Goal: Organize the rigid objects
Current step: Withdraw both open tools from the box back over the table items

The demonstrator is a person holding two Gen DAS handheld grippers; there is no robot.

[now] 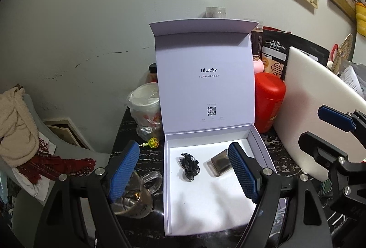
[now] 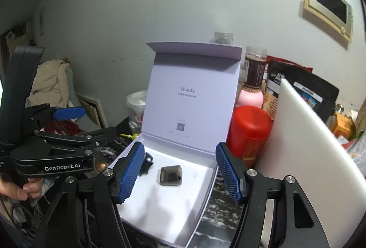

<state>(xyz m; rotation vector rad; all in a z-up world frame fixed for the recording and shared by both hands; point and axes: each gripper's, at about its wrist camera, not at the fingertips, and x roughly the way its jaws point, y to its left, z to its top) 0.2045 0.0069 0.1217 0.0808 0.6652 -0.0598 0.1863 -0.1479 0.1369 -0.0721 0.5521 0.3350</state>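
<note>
Both grippers, left (image 1: pixel 184 170) and right (image 2: pixel 178 173), hang spread and empty above the white box (image 1: pixel 258 140). Inside, 2 rigid items: hair claw (image 1: pixel 189 166) at 9 o'clock, smoky case (image 1: pixel 219 162) beside it (probably light, slick; pinch its flat sides).

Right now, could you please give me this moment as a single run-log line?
left gripper: open, empty | right gripper: open, empty | white box: lid up | inside: black hair claw, smoky square piece
</note>
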